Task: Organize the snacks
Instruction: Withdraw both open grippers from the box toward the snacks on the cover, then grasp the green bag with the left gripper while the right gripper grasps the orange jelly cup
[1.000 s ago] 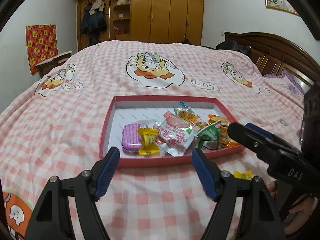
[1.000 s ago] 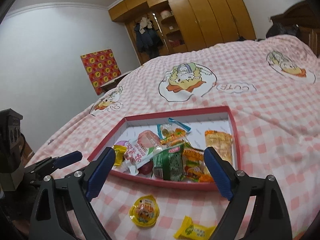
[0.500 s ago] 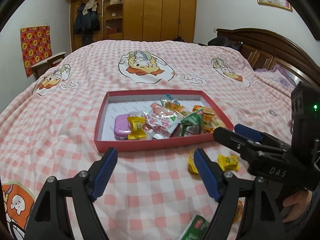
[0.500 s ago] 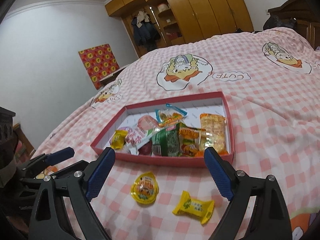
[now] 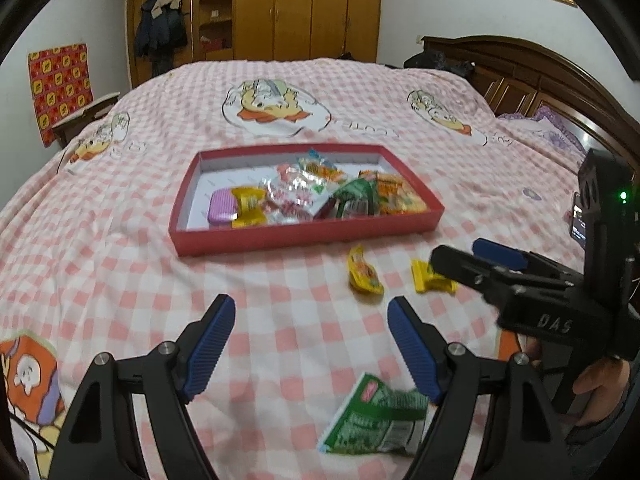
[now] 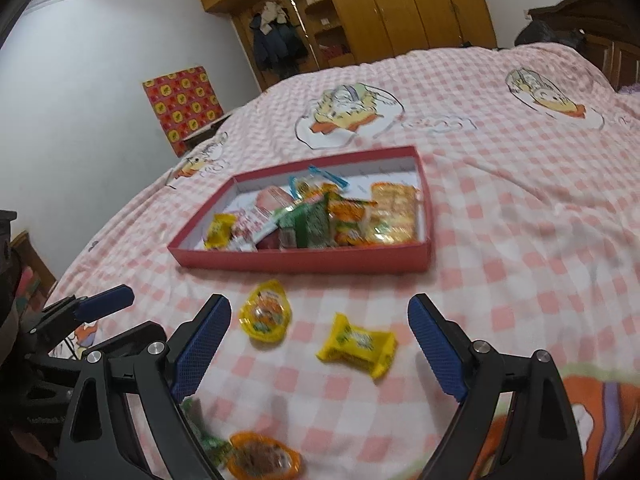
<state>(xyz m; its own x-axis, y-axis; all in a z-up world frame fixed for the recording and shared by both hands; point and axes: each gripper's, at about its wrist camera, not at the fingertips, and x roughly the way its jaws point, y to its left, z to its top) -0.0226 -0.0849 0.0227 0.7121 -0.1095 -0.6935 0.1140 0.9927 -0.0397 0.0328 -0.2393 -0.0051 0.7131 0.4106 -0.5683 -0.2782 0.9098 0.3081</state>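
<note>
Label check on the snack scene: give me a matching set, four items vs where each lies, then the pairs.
1 purple case
2 yellow wrapped candy
3 green packet
4 clear cracker pack

A bedspread, between right claw tips
B tray, left end
C tray, right end
D bedspread, by left claw's right tip

Pairs: 1-B, 2-A, 3-D, 4-C

Open checked bedspread [image 5: 132, 280] lies wide on the near left, nothing blocking a pass. The red tray [image 5: 304, 236] walls off the middle. On the near right, a jelly cup [image 6: 266, 312], a yellow candy [image 6: 358, 344] and a green packet [image 5: 376, 416] lie scattered, with the right gripper [image 5: 480, 256] crowding above them.
</note>
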